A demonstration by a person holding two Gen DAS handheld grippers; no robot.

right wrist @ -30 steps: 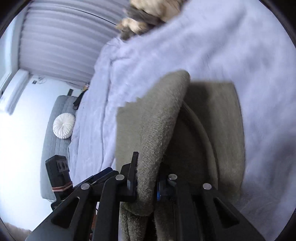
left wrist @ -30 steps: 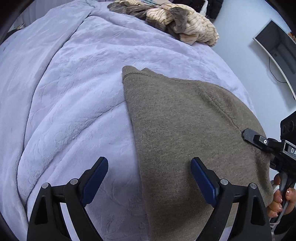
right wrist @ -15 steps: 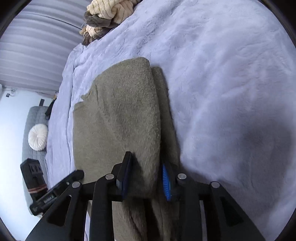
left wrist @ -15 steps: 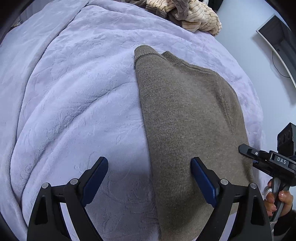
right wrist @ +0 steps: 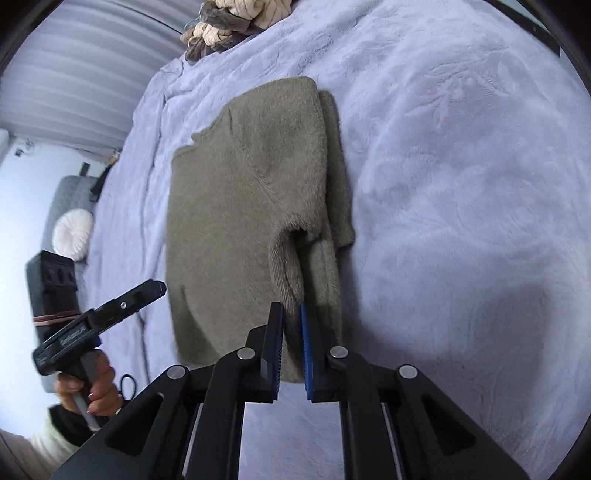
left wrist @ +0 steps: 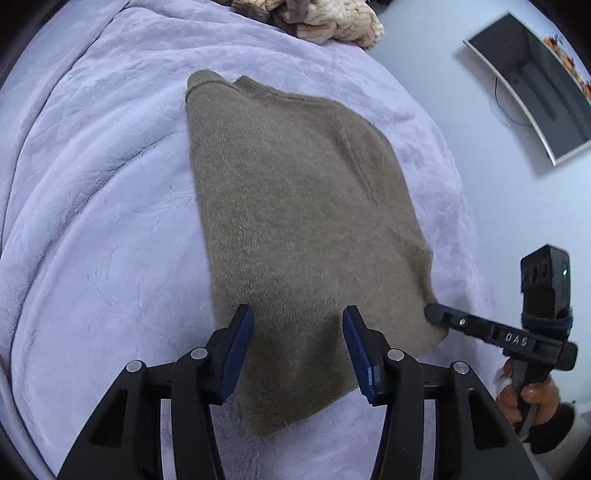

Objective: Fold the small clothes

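An olive-brown knit sweater [left wrist: 295,206] lies folded lengthwise on the lilac blanket [left wrist: 96,229]; it also shows in the right wrist view [right wrist: 236,206]. My left gripper [left wrist: 297,347] is open, its blue pads hovering over the sweater's near hem, holding nothing. My right gripper [right wrist: 291,347] has its jaws nearly closed on a raised fold of the sweater's near right edge. The right gripper also shows in the left wrist view [left wrist: 434,312], touching the sweater's right corner. The left gripper shows at the left of the right wrist view [right wrist: 155,288].
A heap of cream and brown striped clothes [left wrist: 328,18] lies at the far end of the bed, also seen in the right wrist view [right wrist: 225,26]. A wall-mounted screen [left wrist: 532,85] is on the right. A grey sofa with a round white cushion [right wrist: 74,236] stands beyond the bed's left side.
The right gripper has laid the lifted sweater half flat over the other half and narrowed its jaws. The left gripper's jaws have narrowed and it has pulled back toward the hem.
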